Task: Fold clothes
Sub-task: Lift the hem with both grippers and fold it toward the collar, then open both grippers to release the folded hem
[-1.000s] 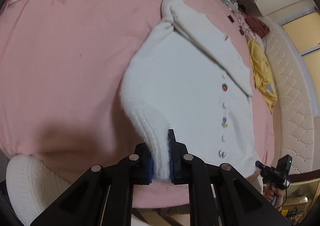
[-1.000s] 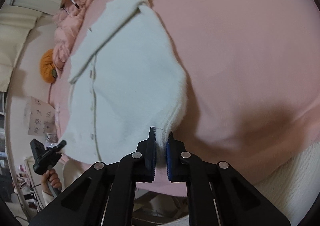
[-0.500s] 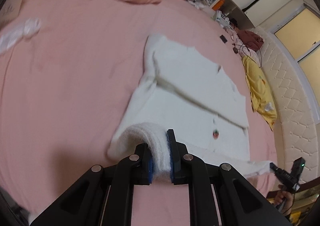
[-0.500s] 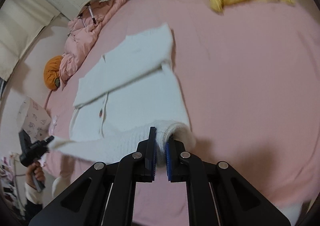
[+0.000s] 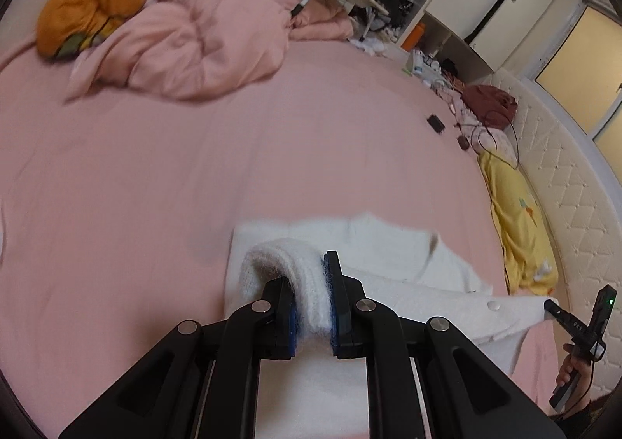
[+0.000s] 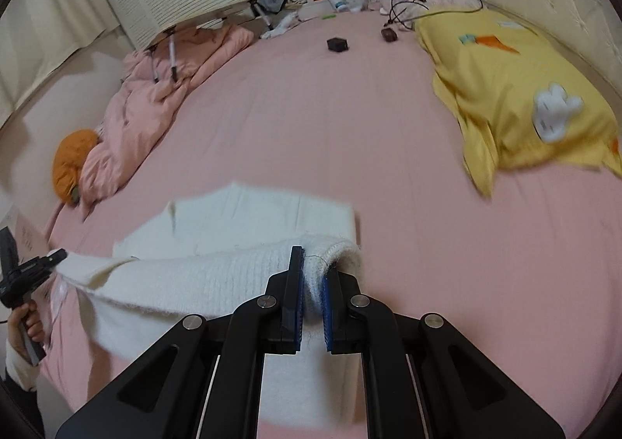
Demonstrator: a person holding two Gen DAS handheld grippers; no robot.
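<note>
A white fuzzy cardigan point(image 5: 392, 256) lies on the pink bed sheet point(image 5: 194, 174). My left gripper point(image 5: 314, 306) is shut on one bottom corner of its ribbed hem. My right gripper point(image 6: 312, 295) is shut on the other hem corner, and the cardigan point(image 6: 233, 221) shows beyond it. The hem is lifted and stretched between both grippers over the upper part of the garment. The right gripper also shows in the left wrist view point(image 5: 575, 326), and the left gripper in the right wrist view point(image 6: 27, 271).
A pink duvet point(image 5: 202, 38) and an orange cushion point(image 5: 89, 3) lie at the bed's far side. A yellow blanket point(image 6: 525, 89) lies at the right by the padded headboard point(image 5: 563, 174). Small dark objects point(image 6: 337, 44) and cables sit on the sheet.
Both grippers have carried the hem up and forward over the cardigan, folding its bottom half toward the collar. The views have tilted up to show the room.
</note>
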